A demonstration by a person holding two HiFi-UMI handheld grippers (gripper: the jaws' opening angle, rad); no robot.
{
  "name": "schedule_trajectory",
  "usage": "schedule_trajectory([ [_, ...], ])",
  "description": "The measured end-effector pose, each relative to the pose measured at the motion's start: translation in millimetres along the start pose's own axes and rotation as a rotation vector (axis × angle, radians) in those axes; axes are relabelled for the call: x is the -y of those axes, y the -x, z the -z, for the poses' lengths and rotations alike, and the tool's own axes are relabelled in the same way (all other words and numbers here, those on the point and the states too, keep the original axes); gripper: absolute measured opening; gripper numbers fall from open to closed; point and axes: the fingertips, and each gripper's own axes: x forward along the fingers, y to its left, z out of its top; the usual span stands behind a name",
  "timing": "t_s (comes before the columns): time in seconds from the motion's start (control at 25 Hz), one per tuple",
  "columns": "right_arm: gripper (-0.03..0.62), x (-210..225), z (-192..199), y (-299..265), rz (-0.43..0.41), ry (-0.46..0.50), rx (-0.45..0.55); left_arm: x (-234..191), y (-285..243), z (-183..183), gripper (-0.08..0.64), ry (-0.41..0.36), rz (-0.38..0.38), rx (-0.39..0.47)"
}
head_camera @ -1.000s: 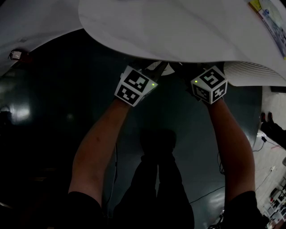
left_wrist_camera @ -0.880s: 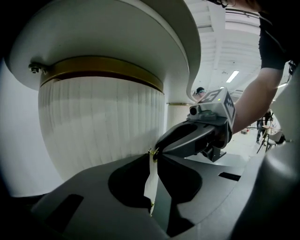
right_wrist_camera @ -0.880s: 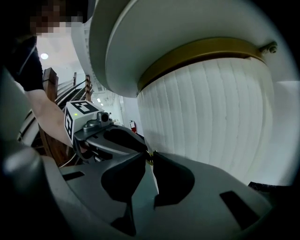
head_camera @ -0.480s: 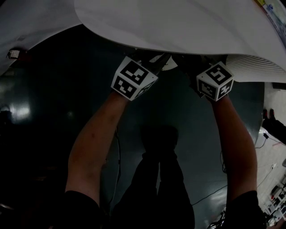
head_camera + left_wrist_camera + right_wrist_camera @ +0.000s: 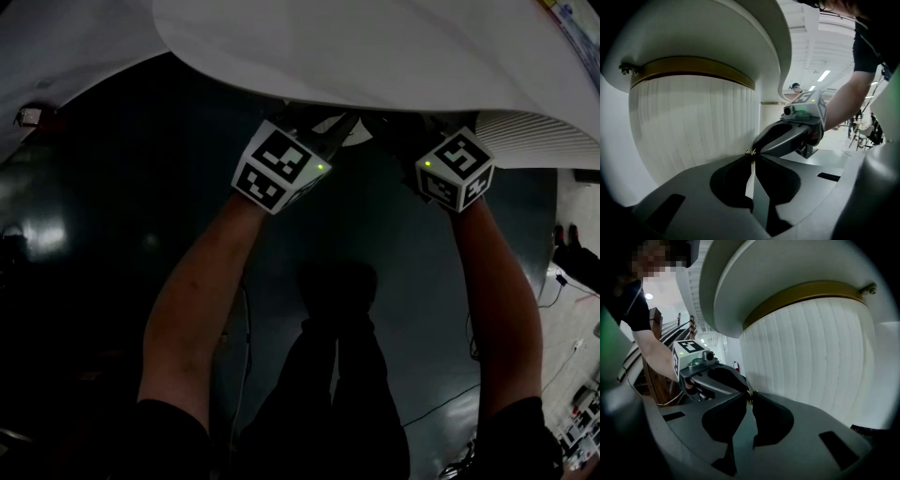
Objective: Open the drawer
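Observation:
The drawer front (image 5: 693, 126) (image 5: 811, 357) is a curved white fluted panel under a gold band (image 5: 693, 70) and a round white table top (image 5: 375, 47). A tiny gold pull (image 5: 750, 152) (image 5: 750, 395) sticks out of it. My left gripper (image 5: 751, 153) has its jaws closed together on the pull. From the other side my right gripper (image 5: 750, 396) meets it, tips pinched on the same pull. In the head view only the marker cubes, left (image 5: 279, 167) and right (image 5: 457, 169), show; the jaws are hidden beneath the table edge.
The floor (image 5: 112, 206) below is dark and glossy, with a cable (image 5: 441, 403) on it. The person's legs (image 5: 337, 375) stand between the arms. A fluted panel edge (image 5: 534, 141) shows at the right. A screw fitting (image 5: 624, 70) sits by the gold band.
Both marker cubes have edged slightly forward toward the table edge, the right one also a little rightward. The grip on the pull looks unchanged.

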Motion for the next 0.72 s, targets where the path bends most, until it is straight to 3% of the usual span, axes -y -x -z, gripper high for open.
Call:
schedule_trajectory([
  [0.12, 0.041, -22, 5, 7, -0.062, 0.033, -0.013, 19, 11, 5, 0.034, -0.049, 0.070, -0.001],
  [0.2, 0.041, -29, 5, 12, -0.073, 0.000, 0.019, 28, 12, 6, 0.034, -0.057, 0.088, 0.004],
  [0.4, 0.043, -30, 5, 14, -0.058, -0.068, 0.048, 29, 14, 6, 0.034, 0.029, 0.053, 0.035],
  [0.6, 0.043, -29, 13, 18, -0.032, -0.033, -0.006, 34, 13, 9, 0.034, 0.035, 0.045, 0.007],
  [0.72, 0.041, -28, 27, 36, 0.038, -0.070, -0.007, 43, 13, 11, 0.034, 0.035, 0.026, -0.007],
])
